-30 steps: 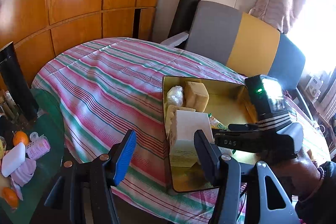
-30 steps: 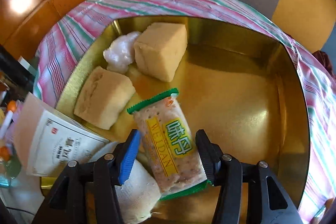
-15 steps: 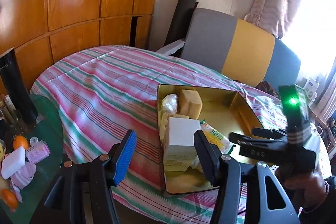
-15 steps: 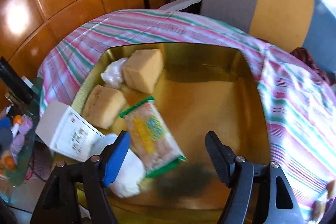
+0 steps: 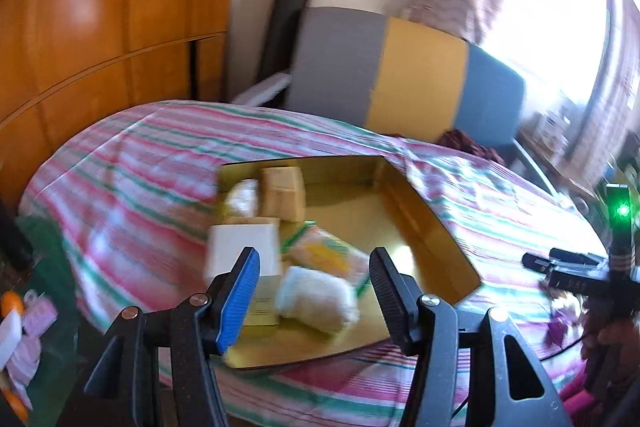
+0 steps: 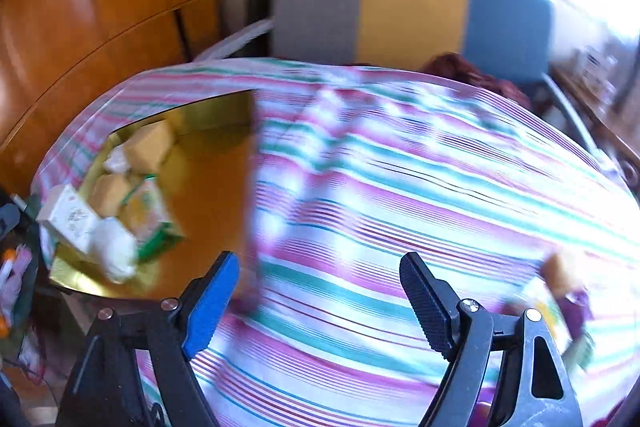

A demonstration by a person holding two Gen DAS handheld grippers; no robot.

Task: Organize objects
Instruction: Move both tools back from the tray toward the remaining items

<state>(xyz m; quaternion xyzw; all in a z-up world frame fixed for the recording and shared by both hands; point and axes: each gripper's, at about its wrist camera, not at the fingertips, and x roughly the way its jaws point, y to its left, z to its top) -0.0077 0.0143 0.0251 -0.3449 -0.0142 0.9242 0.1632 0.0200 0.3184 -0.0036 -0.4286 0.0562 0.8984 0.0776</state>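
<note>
A gold tin tray (image 5: 432, 223) lies on the striped tablecloth (image 5: 132, 163). In it are a cracker packet (image 5: 324, 251), a white box (image 5: 244, 247), a white wrapped bundle (image 5: 316, 297) and tan blocks (image 5: 282, 193). My left gripper (image 5: 314, 259) hovers open over the tray's near edge with nothing between its pads. My right gripper (image 6: 319, 261) is over bare striped cloth to the right of the tray (image 6: 212, 187). Its jaws are opening and hold nothing. The packet (image 6: 150, 211) lies in the tray, well clear of the right gripper.
A grey, yellow and blue chair back (image 5: 400, 83) stands behind the table, and wooden panels (image 5: 100, 27) run along the left. A low green surface with small items (image 5: 24, 307) sits at the far left. Blurred small objects (image 6: 560, 275) lie on the cloth at the right.
My right gripper let go of the cracker packet, opened wide and swung right, out of the tray and over the cloth. The left gripper shifted a little and stayed open.
</note>
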